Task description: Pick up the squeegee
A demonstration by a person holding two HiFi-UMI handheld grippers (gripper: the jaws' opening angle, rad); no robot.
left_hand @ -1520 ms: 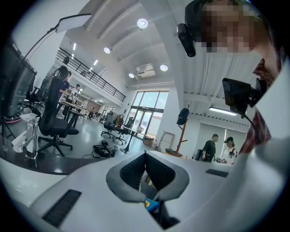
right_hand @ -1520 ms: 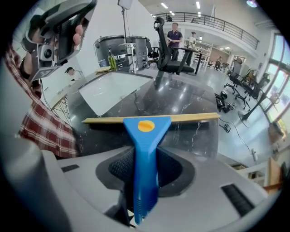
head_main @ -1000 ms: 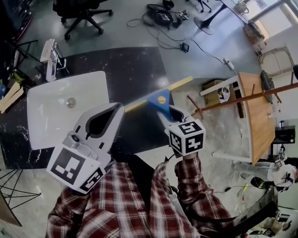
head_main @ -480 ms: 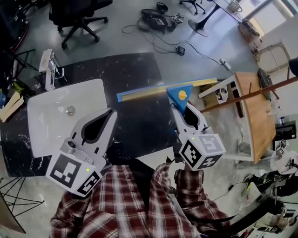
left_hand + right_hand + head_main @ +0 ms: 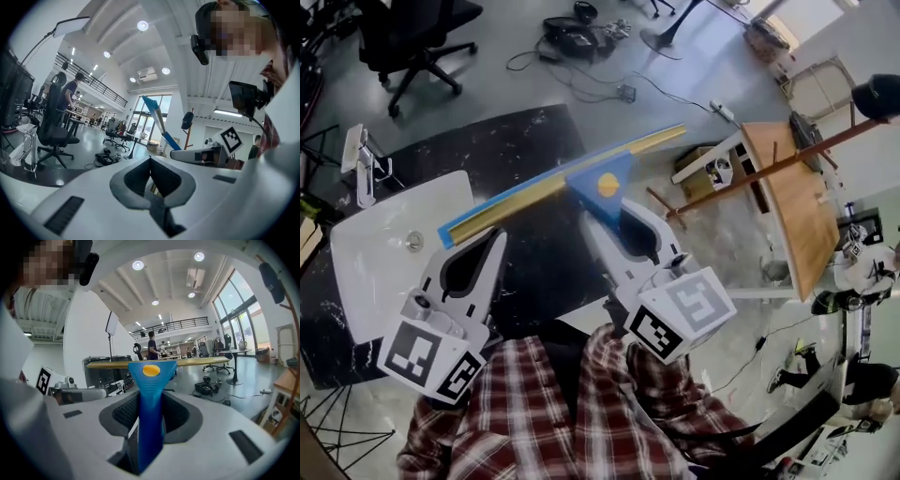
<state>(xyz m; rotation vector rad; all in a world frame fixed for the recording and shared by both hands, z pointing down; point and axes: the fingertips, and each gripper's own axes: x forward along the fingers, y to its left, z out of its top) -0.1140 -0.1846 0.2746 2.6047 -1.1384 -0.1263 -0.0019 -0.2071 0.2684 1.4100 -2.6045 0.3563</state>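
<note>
The squeegee [image 5: 608, 185] has a blue handle with a yellow dot and a long yellow blade edged in blue. It is up in the air over the black counter, its blade slanting from lower left to upper right. My right gripper [image 5: 617, 214] is shut on the handle, which stands up between the jaws in the right gripper view, squeegee [image 5: 151, 394] and right gripper [image 5: 150, 411] together. My left gripper [image 5: 490, 242] hangs beside it to the left, jaws closed tip to tip on nothing. From the left gripper [image 5: 150, 161] view the squeegee [image 5: 158, 121] rises just ahead.
A white sink [image 5: 366, 272] sits in the black marble counter [image 5: 534, 150], with a tap [image 5: 359, 164] at its far edge. An office chair [image 5: 412, 37], floor cables [image 5: 581, 42] and a wooden table [image 5: 792, 216] lie beyond. People stand far off in the hall.
My right gripper has lifted the squeegee higher and toward the camera, and the blade has swung to a steeper slant. The left gripper has stayed about where it was.
</note>
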